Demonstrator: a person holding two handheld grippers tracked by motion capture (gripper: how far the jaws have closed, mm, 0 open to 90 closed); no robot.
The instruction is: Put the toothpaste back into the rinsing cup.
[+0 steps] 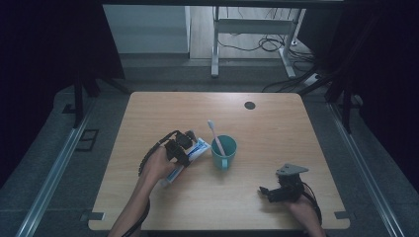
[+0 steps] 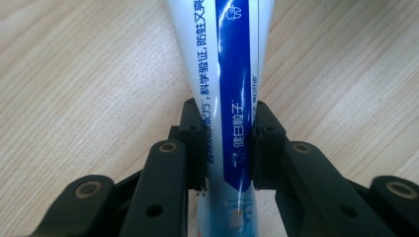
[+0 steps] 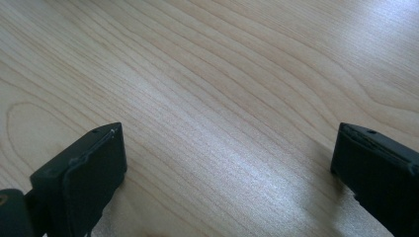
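A white toothpaste tube (image 2: 232,89) with a blue stripe and printed lettering is pinched by the left gripper (image 2: 228,148) just beside the teal cup (image 1: 224,152); the right gripper's (image 3: 227,173) jaws are spread above the table (image 1: 276,123).

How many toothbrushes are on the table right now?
1: a pink-handled toothbrush stands tilted in the teal plastic mug mid-table, right of the white-and-blue toothpaste tube. None seems hidden.

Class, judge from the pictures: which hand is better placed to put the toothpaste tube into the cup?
Left. The left gripper already clamps the toothpaste tube beside the cup; the right gripper rests open, farther away.
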